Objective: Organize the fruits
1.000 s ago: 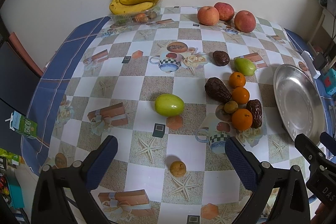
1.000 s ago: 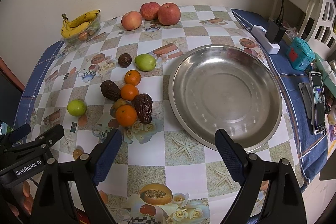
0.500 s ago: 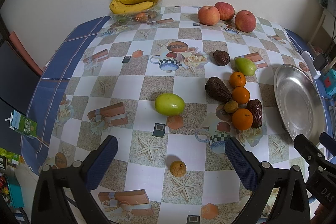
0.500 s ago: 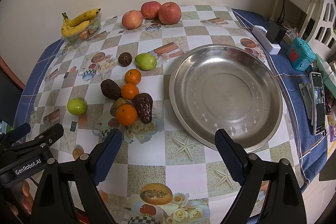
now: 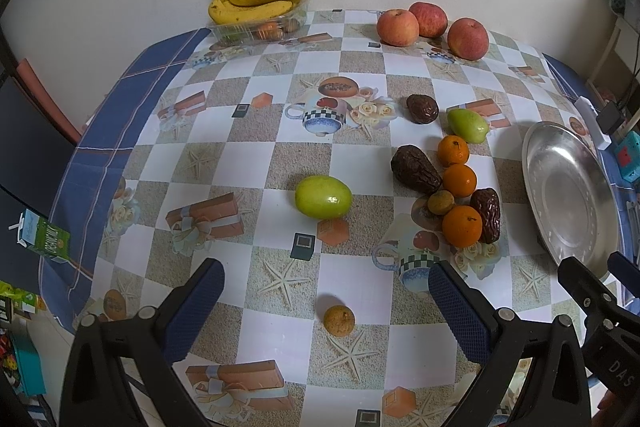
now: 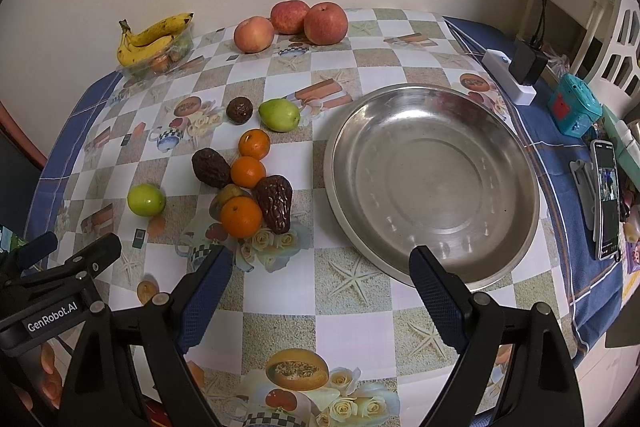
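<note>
A steel plate (image 6: 432,183) lies empty at the table's right; it also shows in the left wrist view (image 5: 568,195). Left of it sits a cluster of three oranges (image 6: 241,217), dark dates (image 6: 274,203) and a green fruit (image 6: 279,115). A round green fruit (image 5: 323,196) lies apart, and a small brown fruit (image 5: 339,321) lies near my left gripper (image 5: 326,303), which is open and empty above it. Three apples (image 6: 325,23) and bananas (image 5: 256,3) sit at the back. My right gripper (image 6: 320,283) is open and empty at the plate's near-left rim.
A phone (image 6: 606,199), a teal box (image 6: 574,109) and a charger with cables (image 6: 526,65) lie along the right table edge. The bananas rest on a clear plastic box (image 5: 256,29). A green carton (image 5: 42,237) stands beyond the left edge.
</note>
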`<state>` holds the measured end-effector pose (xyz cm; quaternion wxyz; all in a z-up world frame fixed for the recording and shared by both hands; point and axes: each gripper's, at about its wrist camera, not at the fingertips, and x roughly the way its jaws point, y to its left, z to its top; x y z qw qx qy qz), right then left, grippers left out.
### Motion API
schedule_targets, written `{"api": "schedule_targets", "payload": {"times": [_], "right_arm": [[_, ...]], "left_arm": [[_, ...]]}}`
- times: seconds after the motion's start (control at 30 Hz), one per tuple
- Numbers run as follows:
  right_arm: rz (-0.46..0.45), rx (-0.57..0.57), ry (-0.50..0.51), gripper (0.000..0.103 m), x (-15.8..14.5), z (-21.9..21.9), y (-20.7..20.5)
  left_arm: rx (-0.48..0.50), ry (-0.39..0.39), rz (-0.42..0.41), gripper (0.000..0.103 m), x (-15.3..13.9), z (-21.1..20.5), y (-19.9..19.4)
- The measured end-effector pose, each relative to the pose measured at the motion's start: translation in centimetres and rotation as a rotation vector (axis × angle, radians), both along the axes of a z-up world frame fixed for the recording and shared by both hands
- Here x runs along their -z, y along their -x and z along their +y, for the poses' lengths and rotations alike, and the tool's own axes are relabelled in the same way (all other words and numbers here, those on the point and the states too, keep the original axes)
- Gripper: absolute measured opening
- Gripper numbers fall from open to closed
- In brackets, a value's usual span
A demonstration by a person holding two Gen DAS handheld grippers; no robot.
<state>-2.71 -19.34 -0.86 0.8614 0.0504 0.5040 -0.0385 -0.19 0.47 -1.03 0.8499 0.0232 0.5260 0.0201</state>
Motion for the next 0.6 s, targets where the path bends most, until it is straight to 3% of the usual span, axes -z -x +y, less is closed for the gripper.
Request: {"api": "schedule_targets", "payload": {"times": [0.4, 0.6], "right_arm": [[0.001, 0.0, 0.002, 0.09, 0.0, 0.0, 0.0], [0.006, 0.0, 0.002, 0.09, 0.1, 0.0, -0.1]], "left_arm": [[-0.02, 0.022, 0.006, 0.103, -0.1, 0.5, -0.3], [0.001, 0.098, 0.026, 0.103, 0.2, 1.1, -0.7]]}}
